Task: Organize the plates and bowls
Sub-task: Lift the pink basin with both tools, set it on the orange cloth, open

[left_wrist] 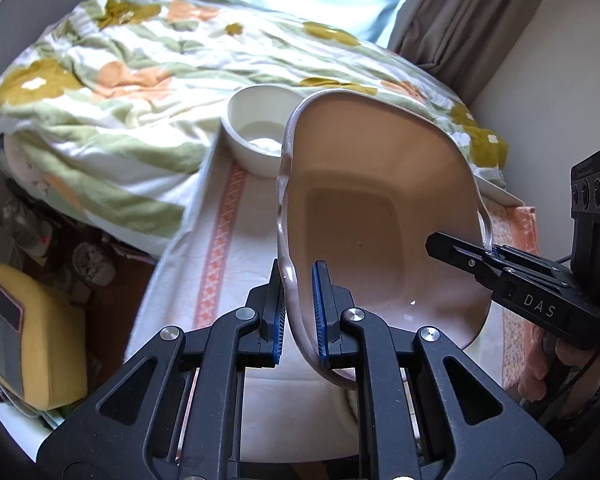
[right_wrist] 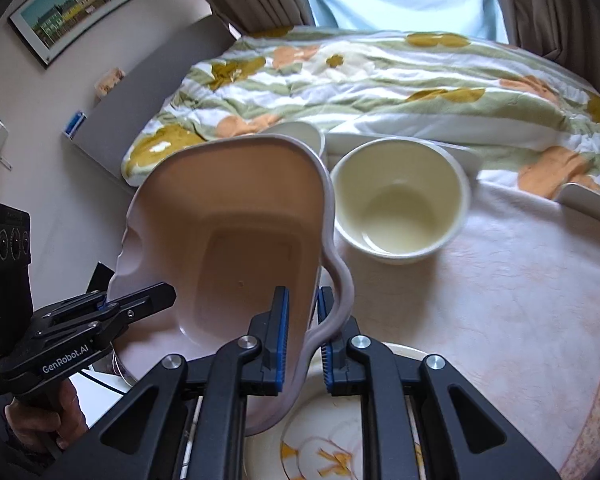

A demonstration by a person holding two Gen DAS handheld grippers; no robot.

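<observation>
Both tongs grip one pink dish [left_wrist: 380,216] by its wavy rim, holding it tilted up off the cloth-covered table [left_wrist: 236,248]. The left gripper [left_wrist: 300,312] is clamped narrow on the dish's left edge, and the right gripper [right_wrist: 304,328] is clamped narrow on the opposite edge. Just beyond the dish, on the table, stands a cream bowl [right_wrist: 400,204], with a white bowl [left_wrist: 256,128] farther left near the flowered quilt [left_wrist: 120,72]. Under the right gripper lies a plate [right_wrist: 328,448] with an orange pattern, seemingly flat on the table, though it is mostly hidden.
</observation>
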